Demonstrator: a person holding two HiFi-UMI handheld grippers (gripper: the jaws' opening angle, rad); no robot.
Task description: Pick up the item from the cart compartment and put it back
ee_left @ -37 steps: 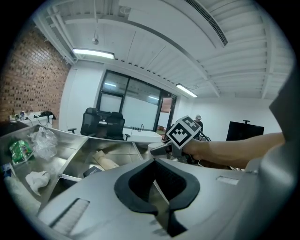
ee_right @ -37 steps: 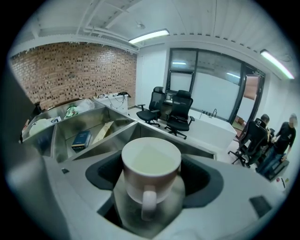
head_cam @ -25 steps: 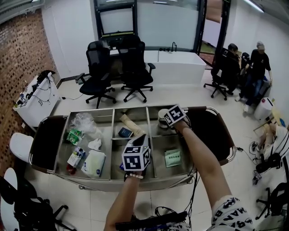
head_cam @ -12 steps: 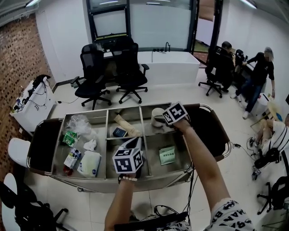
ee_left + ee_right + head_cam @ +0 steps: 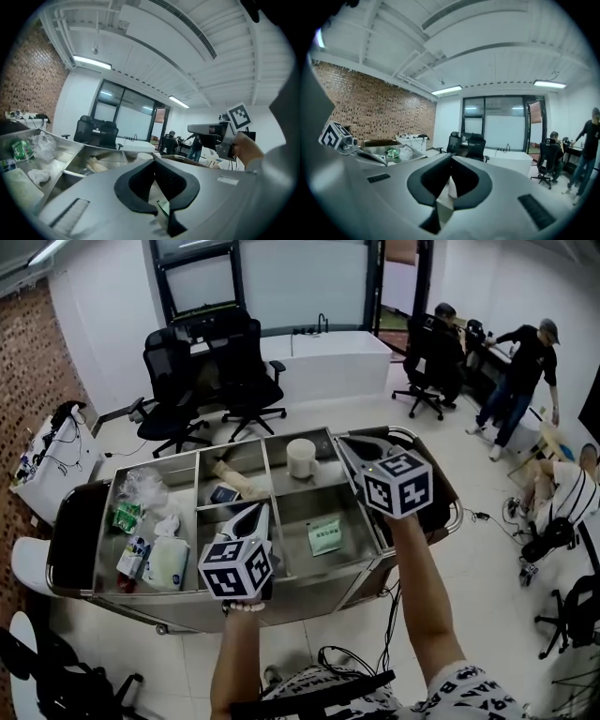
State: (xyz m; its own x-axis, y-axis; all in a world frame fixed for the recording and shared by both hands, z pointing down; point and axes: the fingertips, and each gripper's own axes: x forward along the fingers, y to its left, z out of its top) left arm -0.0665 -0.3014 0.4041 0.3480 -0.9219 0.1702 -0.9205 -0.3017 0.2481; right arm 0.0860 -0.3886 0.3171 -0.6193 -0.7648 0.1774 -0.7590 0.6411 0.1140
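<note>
Right claw point(image 5: 451, 158) just closed, empty; left claw point(image 5: 153, 158) pinched together, empty. White cylinder point(image 5: 301, 457) upright in steel cart point(image 5: 309, 507).

Two black chairs point(image 5: 178, 395) stand at the upper left, next to a long white counter point(image 5: 337, 357) at the top. A brick wall point(image 5: 28, 362) runs down the left edge. At the upper right a person point(image 5: 525, 362) stands. A white stool point(image 5: 23, 563) sits at the lower left.

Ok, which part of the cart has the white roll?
The back right compartment, behind the one with the flat green packet; the white roll stands alone there.
</note>
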